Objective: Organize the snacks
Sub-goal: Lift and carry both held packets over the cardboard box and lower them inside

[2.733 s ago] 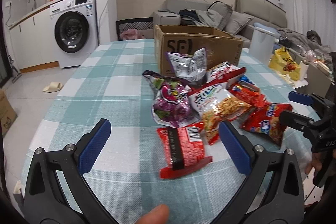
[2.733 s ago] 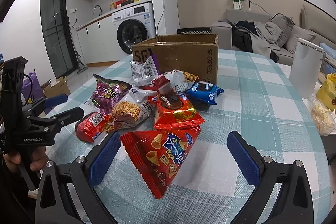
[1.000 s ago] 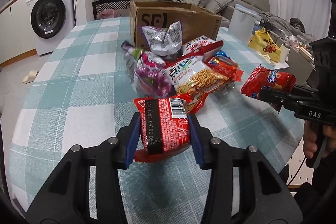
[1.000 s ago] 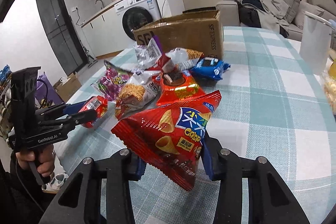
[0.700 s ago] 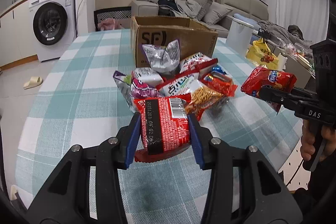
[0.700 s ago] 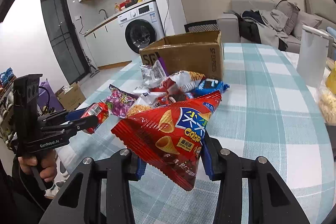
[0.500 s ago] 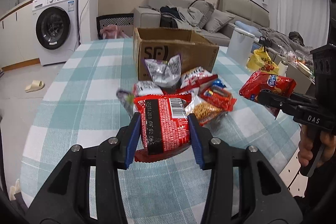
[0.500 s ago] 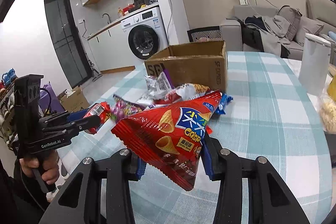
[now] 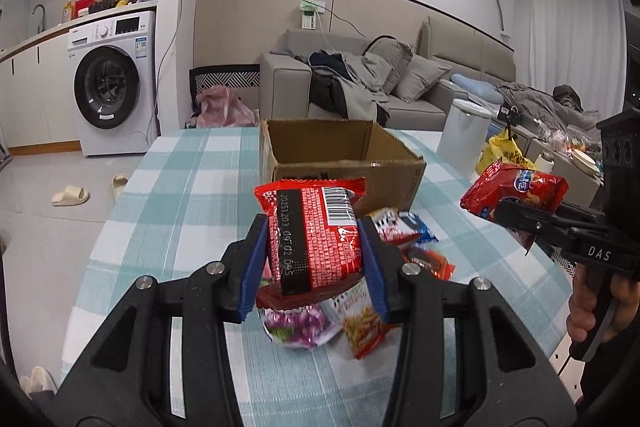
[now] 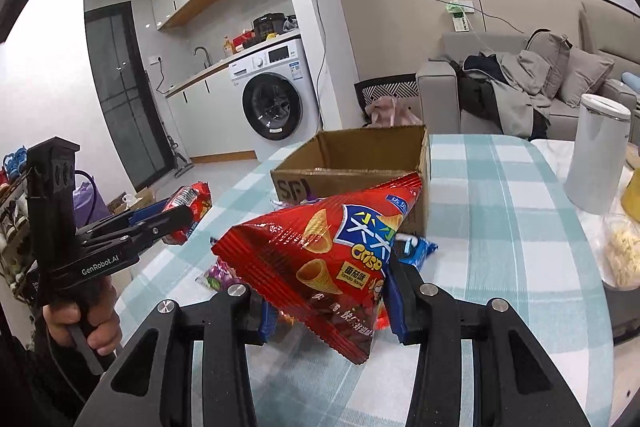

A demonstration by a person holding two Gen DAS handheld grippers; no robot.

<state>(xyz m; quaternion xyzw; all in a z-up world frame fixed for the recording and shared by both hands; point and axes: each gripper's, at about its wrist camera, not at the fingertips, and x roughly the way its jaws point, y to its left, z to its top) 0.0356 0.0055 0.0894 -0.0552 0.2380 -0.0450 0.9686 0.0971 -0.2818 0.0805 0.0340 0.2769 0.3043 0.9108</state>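
Note:
My left gripper [image 9: 313, 259] is shut on a red snack packet [image 9: 314, 233] with a barcode, held high above the table in front of the open cardboard box [image 9: 340, 163]. My right gripper [image 10: 330, 297] is shut on a red triangular crisp bag [image 10: 332, 251], also raised before the box [image 10: 352, 163]. Each gripper shows in the other's view: the right one [image 9: 504, 215] with its red bag [image 9: 516, 193], the left one [image 10: 180, 217] with its packet [image 10: 190, 205]. Several snack bags [image 9: 352, 311] lie on the table below.
The checked tablecloth [image 9: 168, 195] covers the table. A white canister [image 10: 596, 155] and a yellow bag [image 9: 504, 157] stand at the right. A clear bag of snacks [image 10: 622, 255] lies near the right edge. A sofa and washing machine are behind.
Both grippers closed on their snacks and lifted them off the table. Both now sit higher and closer to the box, whose inside comes into view.

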